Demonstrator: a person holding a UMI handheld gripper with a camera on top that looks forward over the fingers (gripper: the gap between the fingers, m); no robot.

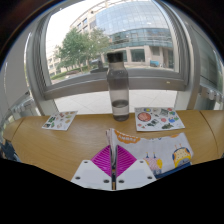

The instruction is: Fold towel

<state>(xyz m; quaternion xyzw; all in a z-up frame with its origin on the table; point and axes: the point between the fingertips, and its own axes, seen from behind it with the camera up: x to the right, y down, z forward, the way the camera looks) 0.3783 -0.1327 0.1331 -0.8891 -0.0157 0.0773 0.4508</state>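
Observation:
My gripper is shut, its two magenta pads pressed together on a thin fold of the white printed towel. The pinched edge stands up as a narrow strip between the fingers. The remainder of the towel lies on the wooden table just right of the fingers, with cartoon prints showing on it.
A clear water bottle stands at the table's far edge, straight beyond the fingers, in front of a large window. A printed sheet lies far right and another far left. Bare wood lies left of the fingers.

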